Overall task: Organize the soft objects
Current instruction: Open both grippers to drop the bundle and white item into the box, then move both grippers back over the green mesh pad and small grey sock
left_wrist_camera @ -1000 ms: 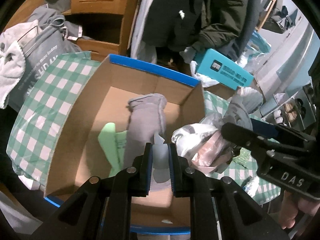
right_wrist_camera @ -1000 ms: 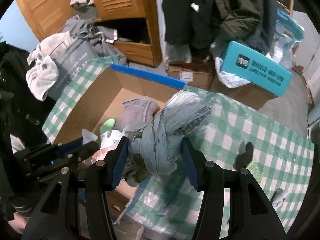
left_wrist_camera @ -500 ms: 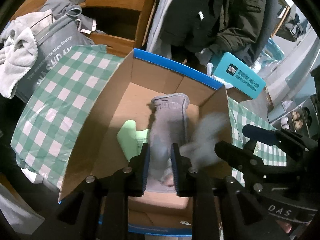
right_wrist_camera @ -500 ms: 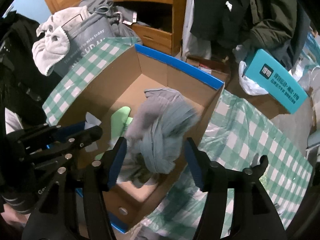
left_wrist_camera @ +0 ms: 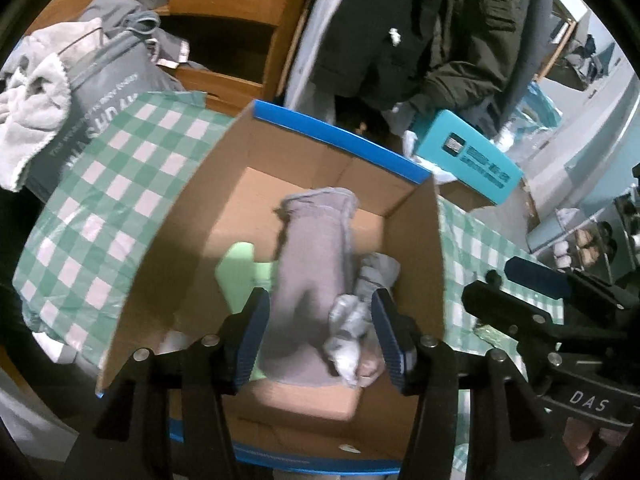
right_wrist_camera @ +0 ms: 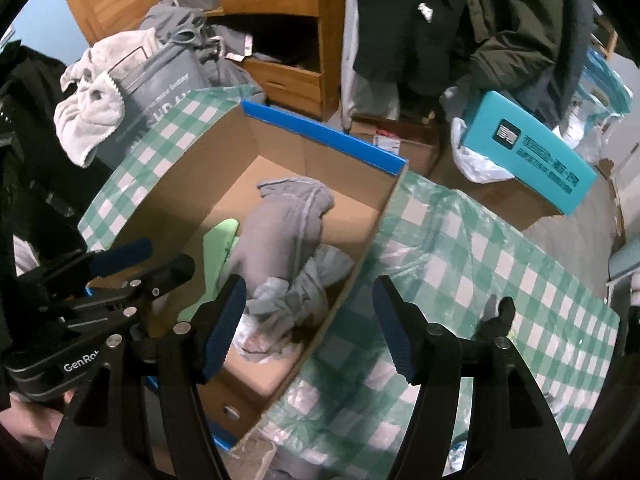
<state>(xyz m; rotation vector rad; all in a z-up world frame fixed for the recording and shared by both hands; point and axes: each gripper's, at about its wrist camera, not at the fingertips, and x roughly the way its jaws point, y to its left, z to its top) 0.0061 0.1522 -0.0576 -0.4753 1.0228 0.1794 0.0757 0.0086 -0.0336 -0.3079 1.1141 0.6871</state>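
A: Where are the soft things?

B: Inside the cardboard box [left_wrist_camera: 192, 216] with the blue rim, which sits on the table [right_wrist_camera: 480, 248] under the green checked cloth, toward the table's left edge. A grey garment [left_wrist_camera: 316, 248] lies along the middle of the box floor. A pale green piece [left_wrist_camera: 236, 264] lies just beside it on its left, partly under it. A knotted grey-blue bundle [right_wrist_camera: 296, 292] lies against the garment's right side, close to the box's right wall.

A: And the left tool?

B: The left tool [left_wrist_camera: 318, 332] hangs over the near end of the box, released, fingers spread wide with nothing between them. The garment and bundle show through the gap below.

A: The right tool?

B: The right tool [right_wrist_camera: 308, 320] is released too, fingers well apart and empty. It straddles the box's right wall: one finger over the box, the other over the checked cloth.

A: Anything behind?

B: A teal carton [right_wrist_camera: 532, 152] beyond the table's far edge, and a wooden cabinet [right_wrist_camera: 272, 4] with clothes heaped beside it.
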